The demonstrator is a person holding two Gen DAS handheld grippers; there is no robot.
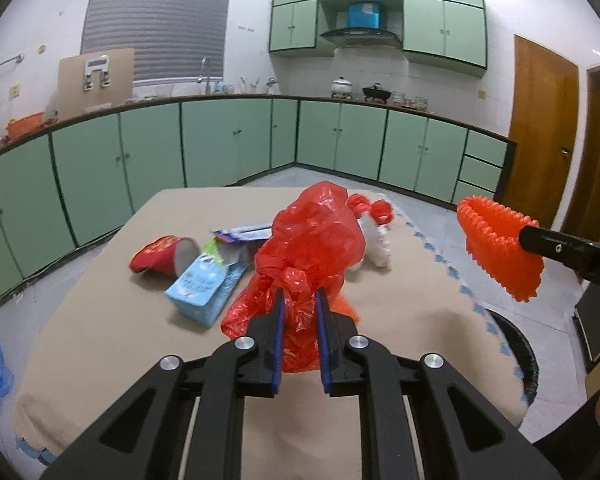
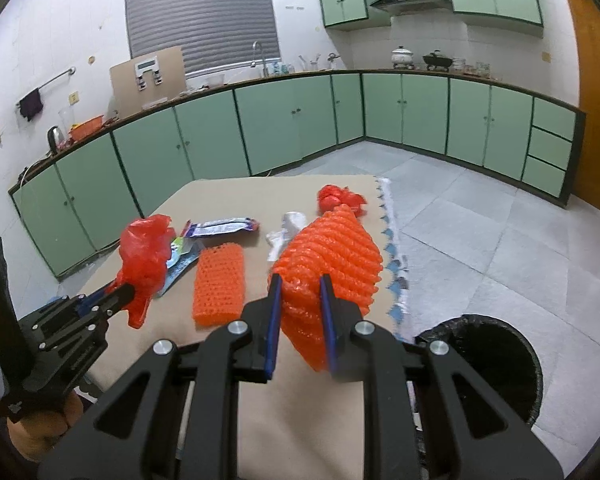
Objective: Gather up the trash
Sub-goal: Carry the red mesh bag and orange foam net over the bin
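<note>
The left claw (image 1: 300,300) is clamped on a crumpled red plastic bag (image 1: 312,232), its blue-edged pads pinching the bag's lower folds and holding it above the beige tabletop (image 1: 100,320). The right claw (image 2: 300,284) is closed on an orange foam fruit net (image 2: 332,252), which bulges out beyond its fingertips, near the right edge of the tabletop. On the tabletop to the left of the held bag lie a red paper cup (image 1: 164,256) on its side, a light blue carton (image 1: 204,284) whose print is too blurred to read, and farther back a blue and white wrapper (image 1: 242,235), its writing also unreadable. A second orange foam net (image 2: 219,286) lies flat between the two claws, with a white crumpled piece (image 2: 288,228) and a small red plastic wad (image 2: 340,198) toward the far right. On the floor to the right of the tabletop, near, stands a round bin with a black liner (image 2: 500,364). On the black arm of the right claw only the letters "DA" can be read
</note>
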